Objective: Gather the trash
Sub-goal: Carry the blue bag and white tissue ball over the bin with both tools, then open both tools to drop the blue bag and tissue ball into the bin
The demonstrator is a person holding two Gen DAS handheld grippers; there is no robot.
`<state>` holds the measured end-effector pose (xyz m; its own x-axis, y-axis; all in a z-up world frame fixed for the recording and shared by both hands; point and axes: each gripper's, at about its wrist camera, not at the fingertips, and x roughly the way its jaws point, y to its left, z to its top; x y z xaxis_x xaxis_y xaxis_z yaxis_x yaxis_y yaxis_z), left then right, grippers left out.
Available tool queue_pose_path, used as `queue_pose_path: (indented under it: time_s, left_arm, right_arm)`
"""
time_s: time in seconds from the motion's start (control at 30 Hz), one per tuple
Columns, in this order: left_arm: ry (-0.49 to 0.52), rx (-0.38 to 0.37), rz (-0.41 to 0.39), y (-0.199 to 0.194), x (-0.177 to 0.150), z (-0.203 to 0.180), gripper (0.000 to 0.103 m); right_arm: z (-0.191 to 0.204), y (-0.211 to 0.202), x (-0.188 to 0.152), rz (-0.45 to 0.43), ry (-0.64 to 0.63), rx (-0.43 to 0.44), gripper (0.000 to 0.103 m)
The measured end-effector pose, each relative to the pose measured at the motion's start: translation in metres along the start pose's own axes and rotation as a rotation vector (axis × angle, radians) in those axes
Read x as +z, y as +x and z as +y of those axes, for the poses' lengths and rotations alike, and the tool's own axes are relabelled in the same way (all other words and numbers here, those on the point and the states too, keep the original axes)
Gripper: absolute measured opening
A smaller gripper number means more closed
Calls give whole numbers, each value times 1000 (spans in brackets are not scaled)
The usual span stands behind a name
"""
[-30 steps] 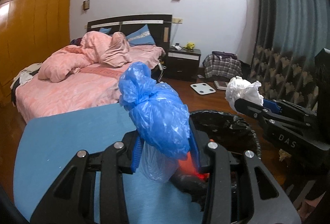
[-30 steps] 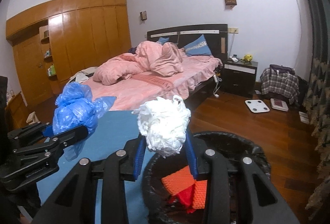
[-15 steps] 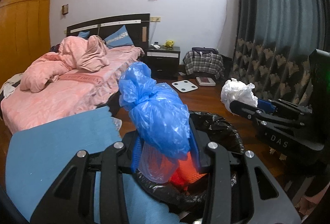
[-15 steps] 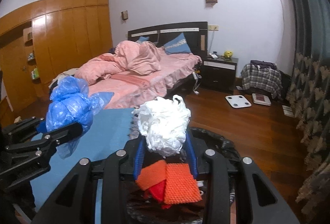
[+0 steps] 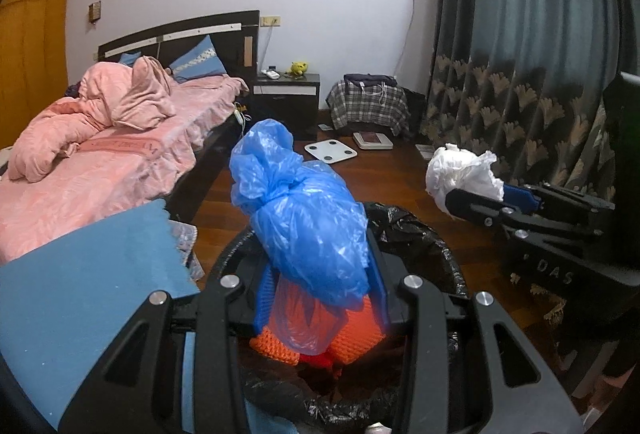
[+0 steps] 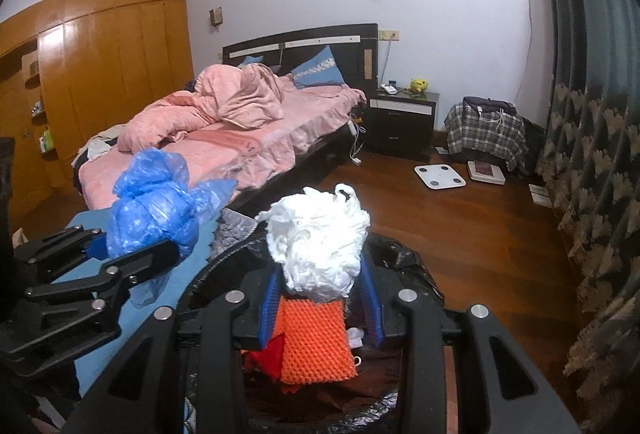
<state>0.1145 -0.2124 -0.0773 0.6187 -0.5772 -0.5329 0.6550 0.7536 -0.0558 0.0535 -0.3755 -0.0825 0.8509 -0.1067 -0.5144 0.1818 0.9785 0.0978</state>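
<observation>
My left gripper (image 5: 320, 298) is shut on a crumpled blue plastic bag (image 5: 304, 218) and holds it over the black-lined trash bin (image 5: 420, 234). My right gripper (image 6: 320, 302) is shut on a crumpled white plastic bag (image 6: 320, 238), also over the bin (image 6: 404, 262). Orange knitted cloth (image 6: 316, 342) and a red piece lie inside the bin. The right gripper with the white bag (image 5: 460, 170) shows at the right of the left wrist view. The left gripper with the blue bag (image 6: 156, 202) shows at the left of the right wrist view.
A blue table top (image 5: 88, 274) lies left of the bin. Behind it stands a bed with pink bedding (image 5: 112, 146). A nightstand (image 5: 288, 94), a plaid-covered stool (image 5: 368, 102) and two floor scales (image 5: 330, 151) sit on the wooden floor. Dark curtains (image 5: 540, 54) hang at the right.
Both grippers have moved from above the blue table toward the right, and now hold their bags directly over the bin. Neither bag has been let go.
</observation>
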Motion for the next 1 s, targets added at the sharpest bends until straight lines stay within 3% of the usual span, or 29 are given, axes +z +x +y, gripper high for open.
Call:
queue_pose_path:
  time_s: [0.53, 0.63, 0.7, 0.77, 1.0]
  left_arm:
    - [-12, -35, 110, 70, -13, 14, 38]
    - [-11, -65, 134, 81, -15, 15, 46]
    - [-10, -73, 145, 86, -16, 16, 58]
    - [-18, -69, 147, 87, -18, 21, 63]
    - [-46, 4, 138, 71, -20, 39, 84]
  right_arm:
    - [-24, 40, -18, 80, 28, -13, 35]
    - [-27, 47, -20, 95, 22, -14, 39]
    - [-26, 49, -21, 99, 22, -22, 47]
    - [-28, 50, -22, 106, 32, -24, 54]
    - [-30, 43, -21, 85, 51, -31, 98]
